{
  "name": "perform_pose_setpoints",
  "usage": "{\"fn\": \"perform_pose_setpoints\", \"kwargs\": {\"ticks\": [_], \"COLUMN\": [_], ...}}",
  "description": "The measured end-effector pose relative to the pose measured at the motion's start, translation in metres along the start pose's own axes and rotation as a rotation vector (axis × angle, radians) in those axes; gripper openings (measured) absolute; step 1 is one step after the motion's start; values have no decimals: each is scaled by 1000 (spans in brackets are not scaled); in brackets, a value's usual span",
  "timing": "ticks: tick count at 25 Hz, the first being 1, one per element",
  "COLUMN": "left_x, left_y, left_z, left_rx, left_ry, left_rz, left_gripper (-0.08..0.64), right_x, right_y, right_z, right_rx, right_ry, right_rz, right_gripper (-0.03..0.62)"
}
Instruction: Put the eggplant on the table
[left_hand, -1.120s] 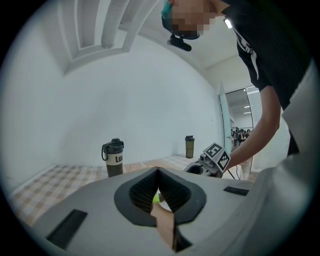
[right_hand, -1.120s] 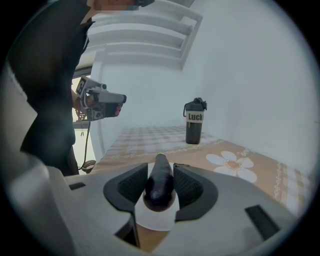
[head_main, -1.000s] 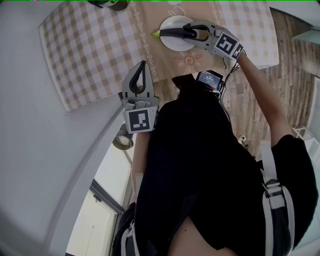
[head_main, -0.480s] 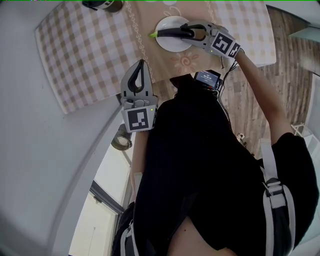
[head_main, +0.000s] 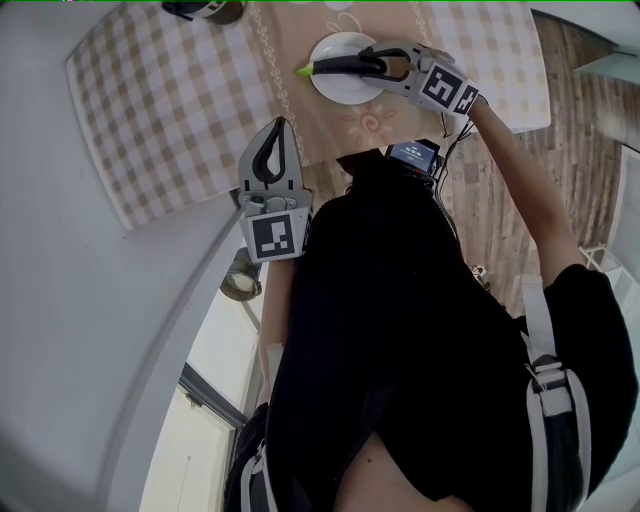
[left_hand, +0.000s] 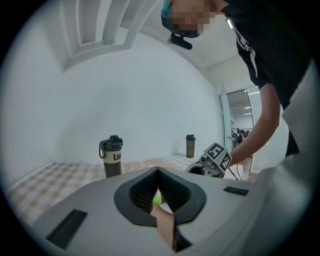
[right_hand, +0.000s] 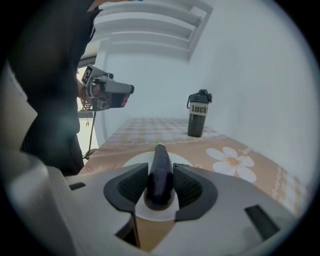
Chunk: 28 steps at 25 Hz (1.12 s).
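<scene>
Hardly anything has shifted: the right gripper (head_main: 322, 67) still clamps the eggplant (right_hand: 160, 176) over the white plate (head_main: 340, 90). The left gripper (head_main: 281, 126), closed and empty, hovers at the near edge of the table (head_main: 170, 110), bare cloth ahead.

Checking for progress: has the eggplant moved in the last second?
No. The eggplant stays over the plate, green tip just past its left rim.

Right gripper (right_hand: 161, 169) clamps eggplant (right_hand: 160, 156) between fingers (right_hand: 131, 188), over white plate (right_hand: 132, 161); bottle (right_hand: 198, 116) behind.
</scene>
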<state>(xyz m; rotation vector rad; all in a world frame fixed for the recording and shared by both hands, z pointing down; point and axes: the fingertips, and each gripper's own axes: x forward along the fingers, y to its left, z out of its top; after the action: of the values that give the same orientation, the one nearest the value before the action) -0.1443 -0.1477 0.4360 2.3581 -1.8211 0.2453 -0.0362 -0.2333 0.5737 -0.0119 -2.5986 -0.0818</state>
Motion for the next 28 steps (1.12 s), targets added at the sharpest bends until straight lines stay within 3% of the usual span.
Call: {"fn": "perform_pose_setpoints", "kwargs": {"ticks": [14, 28], "left_x": [-2, -9], "left_y": [2, -4], "left_z": [0, 0], "left_rx": [-8, 2], "left_ry": [-15, -18], "left_rz": [6, -8], "left_gripper": [-8, -8], "right_x": [1, -3], "right_y": [-1, 4], "right_z": [1, 16], "right_rx": [34, -12], "right_ry": [-21, -19], "right_rz": [-28, -64], "right_gripper": [170, 198]}}
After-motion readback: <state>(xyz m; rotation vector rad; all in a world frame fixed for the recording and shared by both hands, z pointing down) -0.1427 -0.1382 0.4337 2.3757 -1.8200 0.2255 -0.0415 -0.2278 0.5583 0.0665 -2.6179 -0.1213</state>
